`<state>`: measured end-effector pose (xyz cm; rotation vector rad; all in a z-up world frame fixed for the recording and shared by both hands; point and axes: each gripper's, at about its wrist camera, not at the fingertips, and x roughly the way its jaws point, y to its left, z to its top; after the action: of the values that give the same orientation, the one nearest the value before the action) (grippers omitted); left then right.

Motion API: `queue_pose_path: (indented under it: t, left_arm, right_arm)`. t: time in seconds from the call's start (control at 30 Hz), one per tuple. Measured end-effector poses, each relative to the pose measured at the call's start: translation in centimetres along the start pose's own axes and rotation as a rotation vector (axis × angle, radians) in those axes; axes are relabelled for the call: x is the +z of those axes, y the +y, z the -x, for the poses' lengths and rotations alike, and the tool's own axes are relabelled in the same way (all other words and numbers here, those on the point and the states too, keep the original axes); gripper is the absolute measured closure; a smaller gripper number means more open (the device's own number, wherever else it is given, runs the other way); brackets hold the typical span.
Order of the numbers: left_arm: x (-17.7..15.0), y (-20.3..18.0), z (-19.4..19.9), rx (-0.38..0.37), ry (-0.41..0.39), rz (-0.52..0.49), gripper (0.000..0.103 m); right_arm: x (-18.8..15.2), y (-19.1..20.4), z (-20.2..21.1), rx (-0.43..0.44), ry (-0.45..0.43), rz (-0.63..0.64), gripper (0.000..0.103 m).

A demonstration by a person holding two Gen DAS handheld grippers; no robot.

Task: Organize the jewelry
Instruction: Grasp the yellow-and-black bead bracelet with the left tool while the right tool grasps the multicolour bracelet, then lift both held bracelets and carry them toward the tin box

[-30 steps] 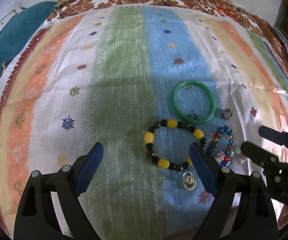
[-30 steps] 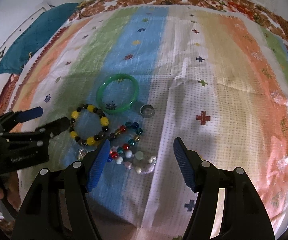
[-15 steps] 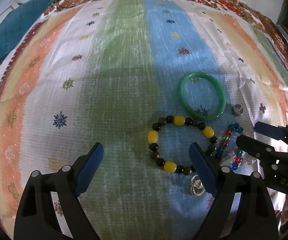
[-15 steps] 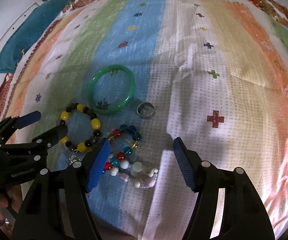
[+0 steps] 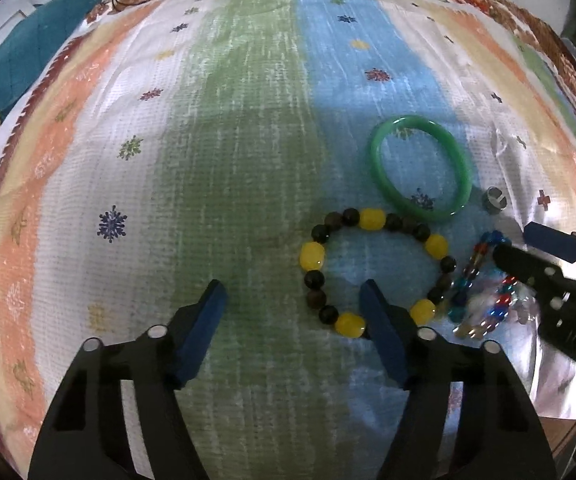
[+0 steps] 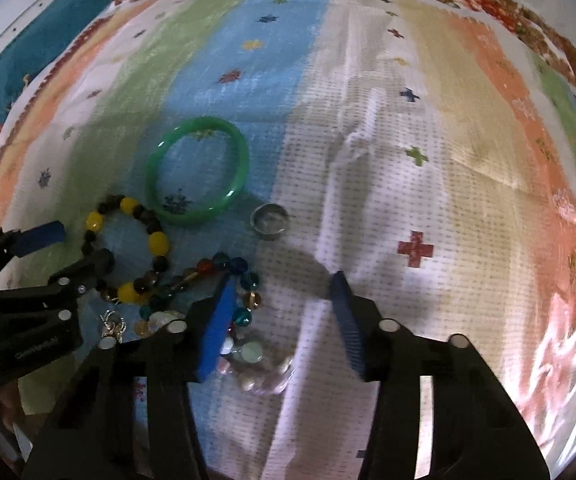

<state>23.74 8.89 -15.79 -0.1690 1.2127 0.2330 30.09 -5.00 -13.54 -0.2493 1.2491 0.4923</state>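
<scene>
I am working over a striped bedspread (image 5: 215, 128), which is filling more of both views than a second ago because I am bringing both tools lower and closer to the jewelry. My left gripper (image 5: 292, 304) is holding its fingers spread with nothing between them, and its right finger is now crossing in front of the near edge of the yellow-and-dark bead bracelet (image 5: 372, 272), where earlier it was sitting just outside that loop. My right gripper (image 6: 281, 314) is also keeping its fingers wide apart and empty; its left finger is now lying over the multicolored bead strand (image 6: 223, 296), which a second ago was showing clear between the fingers. The green bangle (image 6: 195, 176) is lying flat beyond the bead bracelet, just touching it in the left view, unmoved on the cloth. The silver ring (image 6: 269, 222) is sitting just to the right of the bangle, apart from it. A small pair of silver earrings (image 6: 112, 326) is resting near the bracelet's near edge, now hidden from the left camera behind its own finger.
</scene>
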Motion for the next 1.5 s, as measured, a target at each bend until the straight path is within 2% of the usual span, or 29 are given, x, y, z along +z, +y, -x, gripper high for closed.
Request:
queue_pose_path:
  t: [0.07, 0.13, 0.17, 0.2, 0.23, 0.57, 0.9, 1.1, 1.5]
  left_arm:
    - [-0.1, 0.2, 0.0, 0.004, -0.007, -0.001, 0.048]
    - [-0.1, 0.5, 0.1, 0.004, -0.013, 0.013, 0.069]
    - [-0.1, 0.7, 0.2, 0.003, -0.012, 0.02, 0.075]
    - [-0.1, 1.0, 0.2, 0.0, -0.011, 0.028, 0.088]
    - [-0.1, 1.1, 0.2, -0.003, -0.009, 0.033, 0.091]
    - [-0.8, 1.2, 1.8, -0.051, -0.016, 0.013, 0.093]
    - [-0.7, 0.9, 6.1, -0.072, -0.112, 0.031, 0.093]
    - [-1.2, 0.2, 7.7, -0.079, -0.139, 0.014, 0.093]
    - [-1.8, 0.0, 10.7, -0.08, -0.175, 0.025, 0.093]
  right_arm:
    - [0.0, -0.4, 0.0, -0.004, -0.001, -0.01, 0.069]
    - [-0.1, -0.7, 0.0, -0.005, -0.003, -0.017, 0.077]
    - [0.0, -0.8, 0.0, -0.007, -0.007, -0.019, 0.082]
    - [0.0, -0.9, 0.0, -0.007, -0.009, -0.023, 0.09]
    - [0.0, -1.0, 0.1, -0.003, -0.011, -0.027, 0.09]
    - [-0.8, -0.3, 2.1, 0.038, -0.046, 0.004, 0.093]
    - [-1.3, 0.9, 5.8, 0.062, -0.104, 0.027, 0.093]
    - [-2.2, 1.9, 6.7, 0.011, -0.121, 0.083, 0.093]
    - [-3.4, 1.9, 9.7, 0.03, -0.17, 0.066, 0.093]
